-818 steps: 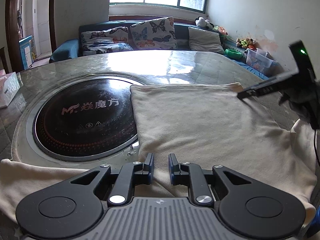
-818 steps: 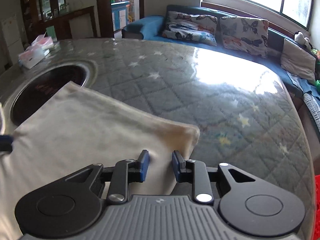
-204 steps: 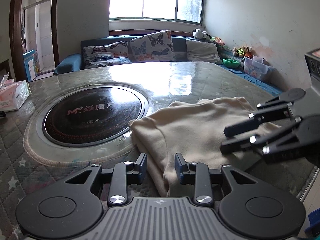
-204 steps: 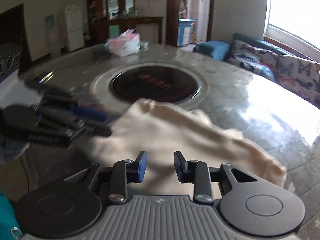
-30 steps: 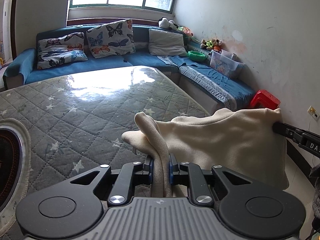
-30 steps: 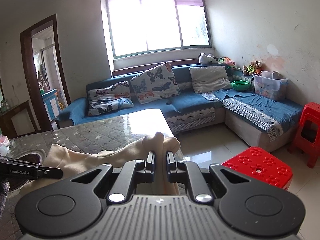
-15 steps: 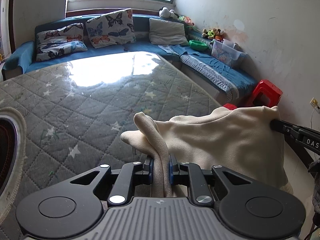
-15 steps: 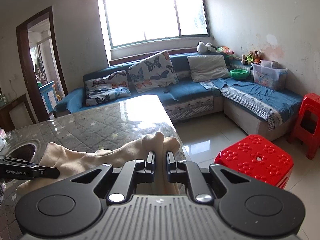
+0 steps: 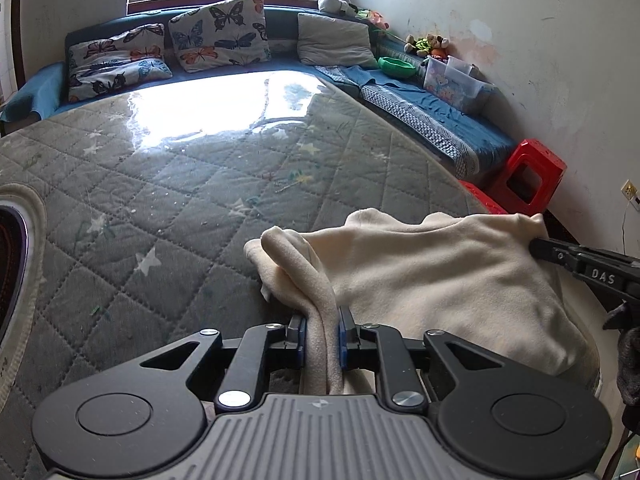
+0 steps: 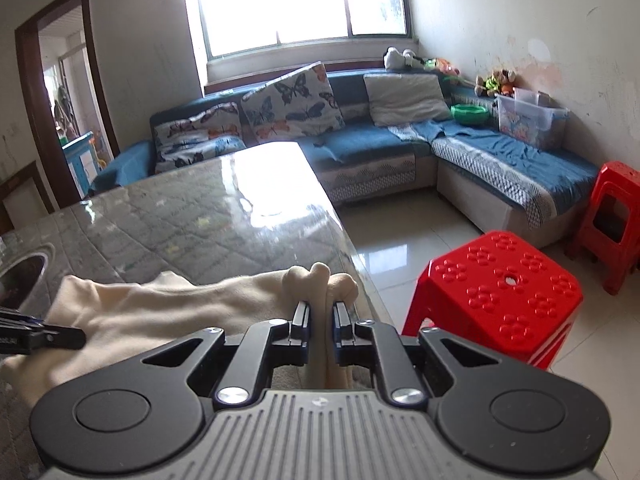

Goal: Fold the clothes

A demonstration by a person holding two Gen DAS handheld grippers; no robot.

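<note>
A folded cream garment (image 9: 432, 276) hangs between my two grippers near the right edge of the quilted table (image 9: 168, 184). My left gripper (image 9: 322, 326) is shut on a bunched fold at the garment's left end. In the right wrist view the same cream garment (image 10: 168, 304) stretches leftward, and my right gripper (image 10: 320, 320) is shut on its right corner. The right gripper (image 9: 538, 245) also shows at the cloth's far end in the left wrist view. The left gripper's fingers (image 10: 60, 336) show at the left of the right wrist view.
A round cooktop (image 9: 12, 256) is set into the table at the left. Two red plastic stools (image 10: 496, 296) stand on the tiled floor beside the table's right edge. A blue corner sofa (image 10: 400, 148) with butterfly cushions lines the far wall.
Both grippers have come down and forward with the garment held between them, so the cloth now sits closer to the table surface near its right edge.
</note>
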